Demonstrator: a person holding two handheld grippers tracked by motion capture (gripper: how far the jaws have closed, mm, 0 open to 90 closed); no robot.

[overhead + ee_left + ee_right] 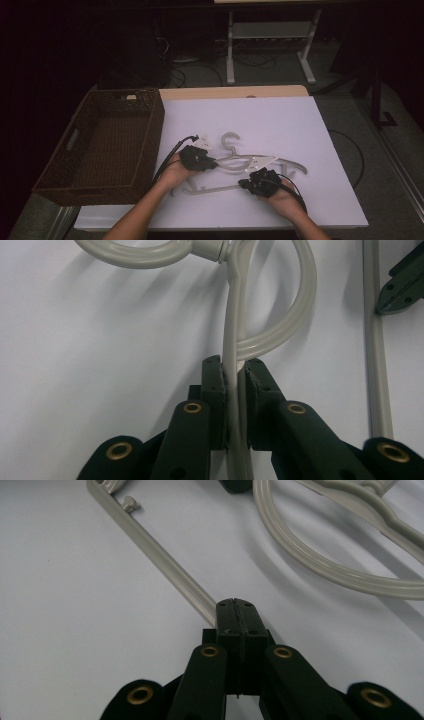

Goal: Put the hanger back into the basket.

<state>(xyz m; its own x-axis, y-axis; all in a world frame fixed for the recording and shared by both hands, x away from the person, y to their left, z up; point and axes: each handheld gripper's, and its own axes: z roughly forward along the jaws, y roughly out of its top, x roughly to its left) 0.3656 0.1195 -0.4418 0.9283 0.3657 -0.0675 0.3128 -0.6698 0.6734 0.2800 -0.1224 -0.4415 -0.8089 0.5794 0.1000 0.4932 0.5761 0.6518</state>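
Both grippers were clamped on the pale hanger (250, 165): the left gripper (233, 377) pinched its shoulder rail just short of the loop (280, 325), and the right gripper (235, 615) had its jaws pressed together over the end of the thin lower bar (160, 550). The hanger lay flat on the white sheet (280, 120). A good lift probably meant raising both hands together, level, towards the wicker basket (107, 145) beyond the left gripper.
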